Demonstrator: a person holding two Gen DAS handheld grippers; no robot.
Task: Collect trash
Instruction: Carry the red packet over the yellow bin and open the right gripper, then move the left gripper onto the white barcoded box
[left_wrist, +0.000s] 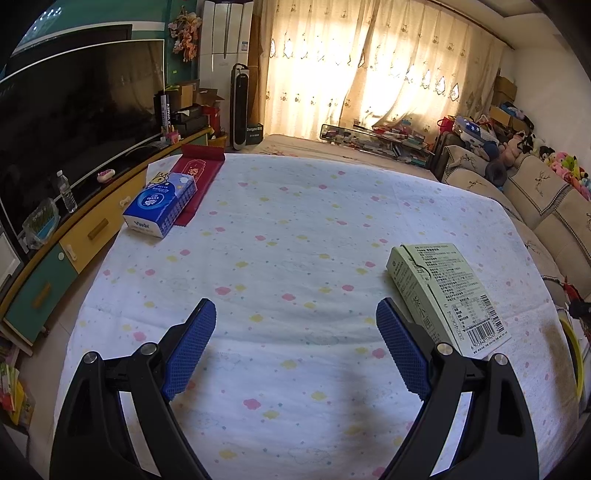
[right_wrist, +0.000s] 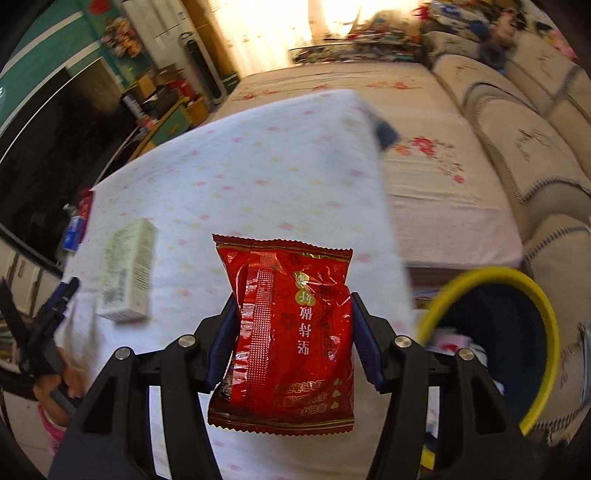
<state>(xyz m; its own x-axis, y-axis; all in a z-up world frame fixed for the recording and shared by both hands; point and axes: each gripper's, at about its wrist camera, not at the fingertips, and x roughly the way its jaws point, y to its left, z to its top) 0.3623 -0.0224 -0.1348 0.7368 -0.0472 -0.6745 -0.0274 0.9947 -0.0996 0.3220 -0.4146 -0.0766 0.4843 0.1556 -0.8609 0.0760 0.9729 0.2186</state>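
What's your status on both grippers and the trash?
Right gripper shut on crinkly red foil snack packet. Left gripper open, empty. Yellow-rimmed dark bin beside table, path unobstructed. Pale green carton remains.

left hand-held gripper (left_wrist: 295, 347), chunky black plastic arms, silver round bolts at the pivots, blue bumpy grip pads (left_wrist: 192, 350), right hand-held gripper (right_wrist: 293, 343) same deal, black frame, shiny bolts, blue ribbed pads (right_wrist: 221, 343)

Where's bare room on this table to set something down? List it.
Free: the wide middle of the tablecloth, between the blue tissue box and the green carton. Crowded: the far left corner, where the tissue box overlaps a red packet.
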